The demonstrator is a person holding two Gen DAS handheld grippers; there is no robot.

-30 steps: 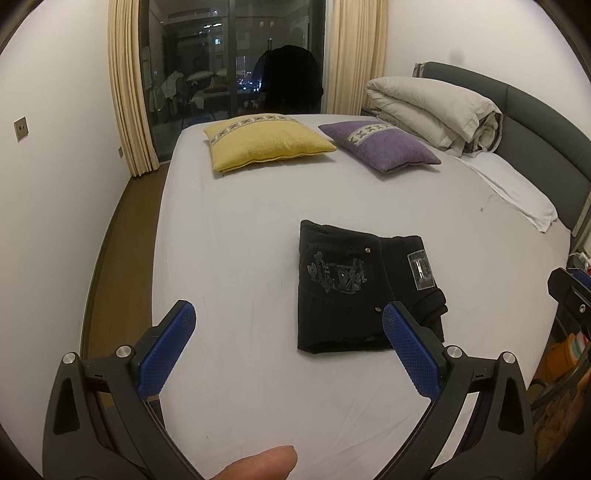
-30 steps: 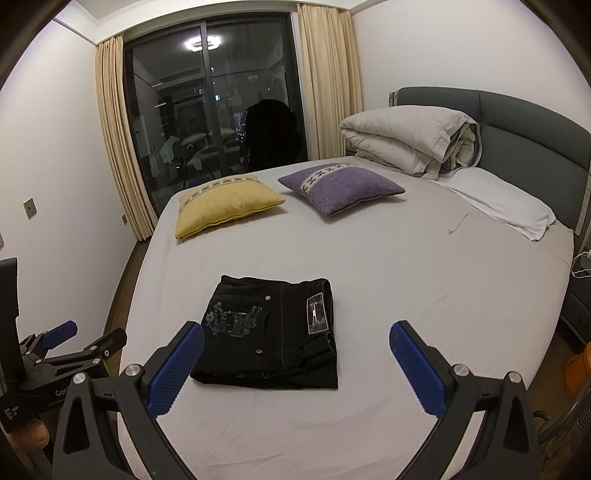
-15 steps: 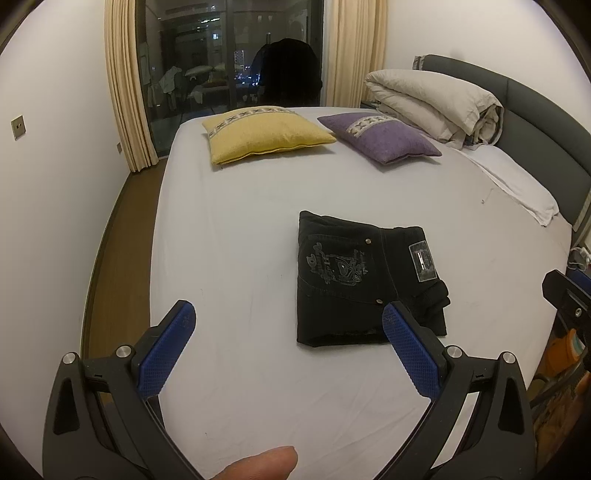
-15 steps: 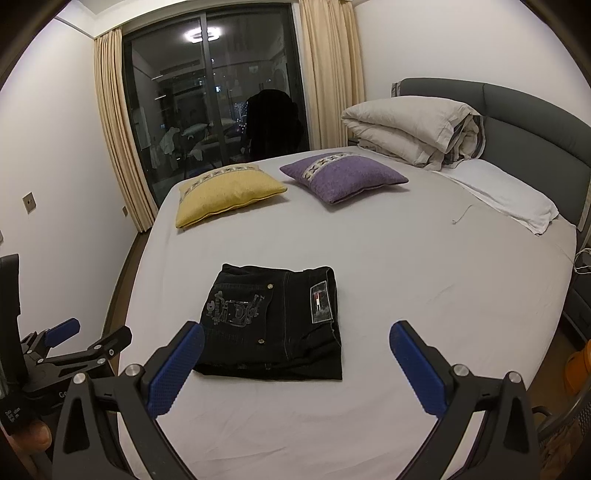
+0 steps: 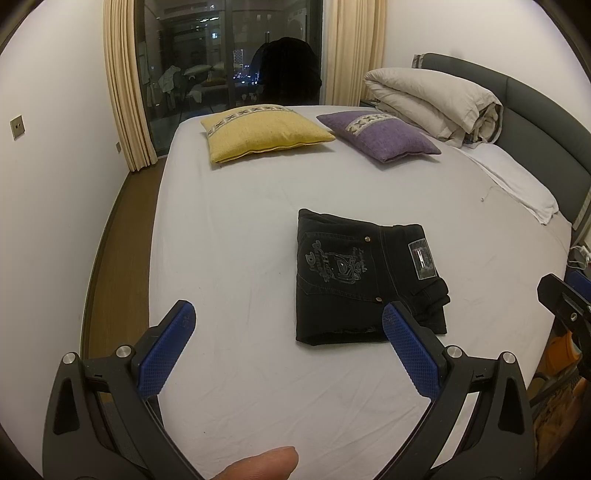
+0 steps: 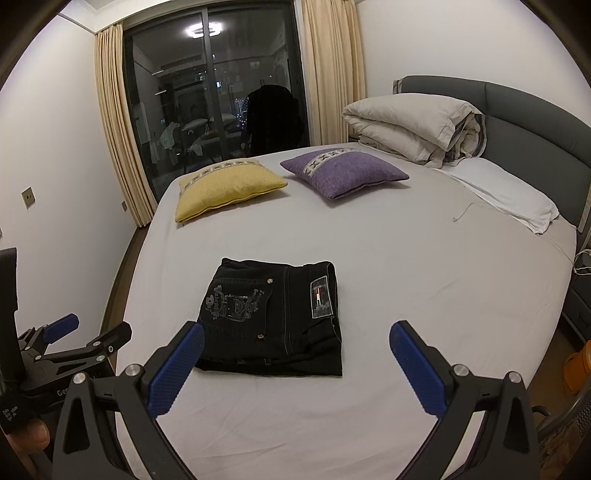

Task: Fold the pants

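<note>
Pants (image 5: pixel 364 275) look fully folded; we hold both grippers (image 5: pixel 284 325) (image 6: pixel 297 345) spread wide, empty, clear of the stack.

A wide bed (image 6: pixel 406 295) under a white sheet fills the room. At twelve o'clock a dark glass door (image 6: pixel 214 103) reflects a ceiling light (image 6: pixel 202 30), with beige curtains (image 6: pixel 118 122) on both sides. A grey padded headboard (image 6: pixel 535 122) stands at two o'clock. The walls (image 6: pixel 62 155) are white, and a wood floor (image 5: pixel 122 229) runs at nine o'clock.
</note>
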